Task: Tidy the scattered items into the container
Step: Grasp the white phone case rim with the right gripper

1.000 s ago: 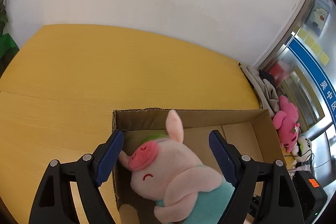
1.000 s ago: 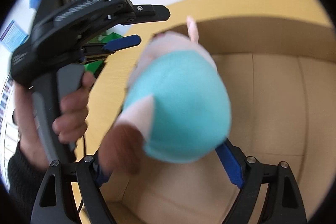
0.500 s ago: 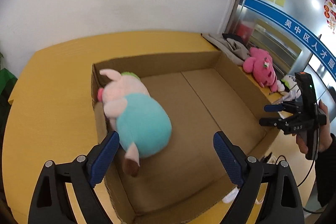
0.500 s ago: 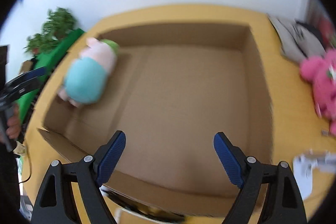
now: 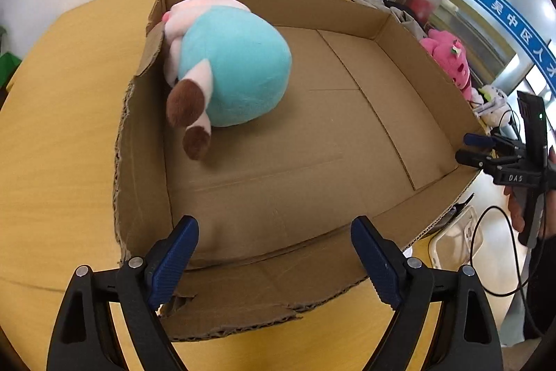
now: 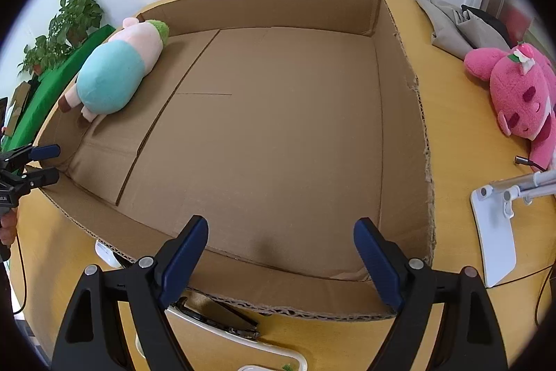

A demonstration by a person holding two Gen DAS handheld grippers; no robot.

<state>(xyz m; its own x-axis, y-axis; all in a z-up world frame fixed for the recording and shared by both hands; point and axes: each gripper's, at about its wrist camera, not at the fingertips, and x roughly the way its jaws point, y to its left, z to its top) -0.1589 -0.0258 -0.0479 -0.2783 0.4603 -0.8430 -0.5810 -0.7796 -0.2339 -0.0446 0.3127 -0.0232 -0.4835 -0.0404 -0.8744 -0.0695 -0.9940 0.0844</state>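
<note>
One plush pig (image 5: 222,58) already lies in the cardboard box (image 5: 399,33), pressed against its left wall. Your left tool (image 5: 274,252) and right tool (image 6: 281,252) both hang spread apart and empty at the near rim. On the tabletop (image 6: 448,113) right of the box lies the pink plush toy (image 6: 517,96); likely light, soft and squashy, so pinch it across the body.
</note>
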